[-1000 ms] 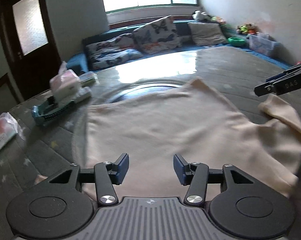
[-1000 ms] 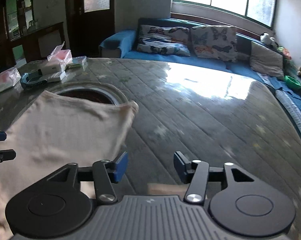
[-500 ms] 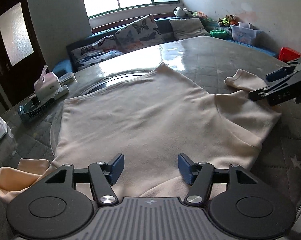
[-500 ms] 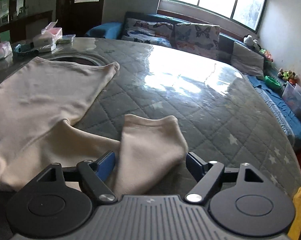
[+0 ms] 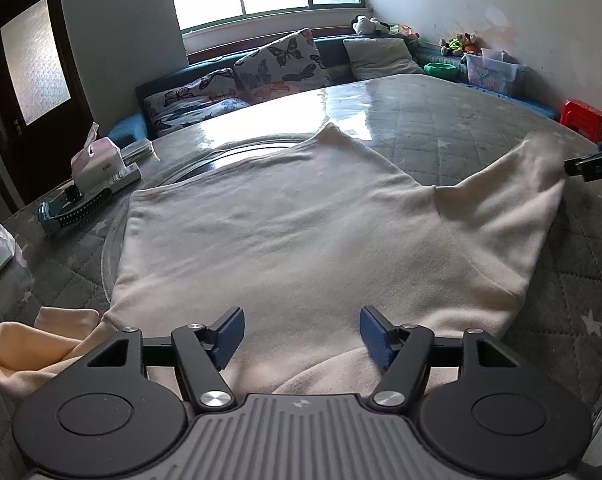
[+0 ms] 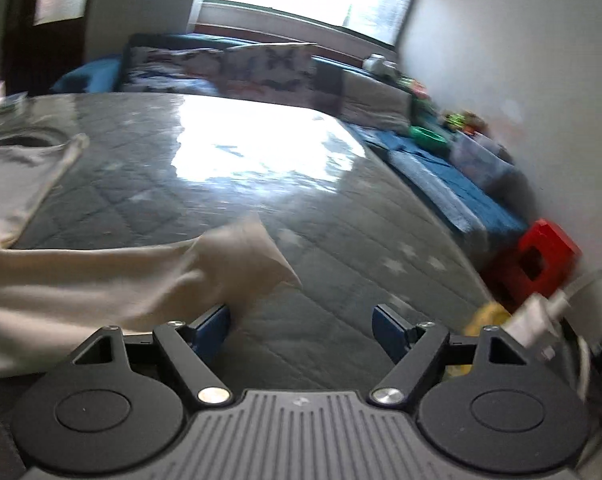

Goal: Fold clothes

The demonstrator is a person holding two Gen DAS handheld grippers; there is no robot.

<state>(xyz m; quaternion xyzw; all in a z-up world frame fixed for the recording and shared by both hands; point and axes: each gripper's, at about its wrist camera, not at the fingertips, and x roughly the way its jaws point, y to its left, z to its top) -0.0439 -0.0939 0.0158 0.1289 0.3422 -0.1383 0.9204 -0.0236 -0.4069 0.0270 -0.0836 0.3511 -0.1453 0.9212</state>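
Left gripper (image 5: pixel 302 334) jaws opening, nothing pinched, over the near edge of the cream sweater (image 5: pixel 301 240). Right gripper (image 6: pixel 303 330) spread wide, holding nothing, beside the outstretched sleeve (image 6: pixel 237 256). Sweater lies flat on the quilted table (image 5: pixel 481 128); looks like no fold made yet, everything left.

- Right wrist view is motion-blurred; sleeve (image 6: pixel 237 256) edges smear.
- Right gripper (image 5: pixel 593 166) is cut off by the frame edge.
- Yellow thing (image 6: pixel 487 316), perhaps cloth, sits half hidden.
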